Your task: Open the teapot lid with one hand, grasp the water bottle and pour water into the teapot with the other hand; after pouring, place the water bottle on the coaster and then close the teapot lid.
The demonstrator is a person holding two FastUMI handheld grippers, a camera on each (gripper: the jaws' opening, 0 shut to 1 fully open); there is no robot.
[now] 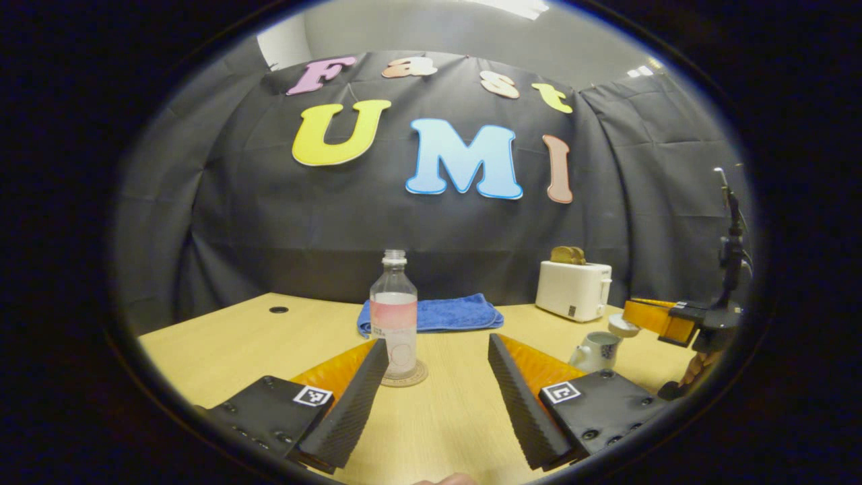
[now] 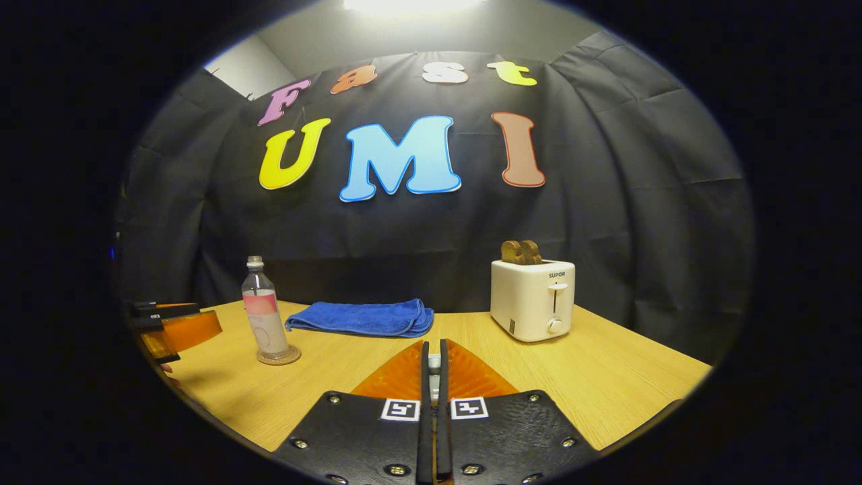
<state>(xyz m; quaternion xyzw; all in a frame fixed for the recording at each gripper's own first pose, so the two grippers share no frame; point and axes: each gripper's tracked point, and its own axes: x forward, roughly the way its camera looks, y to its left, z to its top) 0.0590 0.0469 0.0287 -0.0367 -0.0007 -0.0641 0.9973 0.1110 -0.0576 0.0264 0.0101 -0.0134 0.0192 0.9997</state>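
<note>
left hand-held gripper point(image 1: 438, 357) spread wide behind water bottle point(image 1: 394, 316) on its coaster point(image 1: 405, 377); right hand-held gripper point(image 2: 434, 364) clamps teapot lid point(image 1: 623, 326) above teapot point(image 1: 595, 350)

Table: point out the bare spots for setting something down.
Bare wood lies on the table in front of the toaster, and between the bottle and the towel. It is crowded near the teapot, under the right gripper.

Wooden table point(image 2: 606, 377) carries coaster point(image 2: 279, 357), blue towel point(image 2: 363, 318), toaster point(image 2: 532, 300), teapot point(image 1: 596, 350).
</note>
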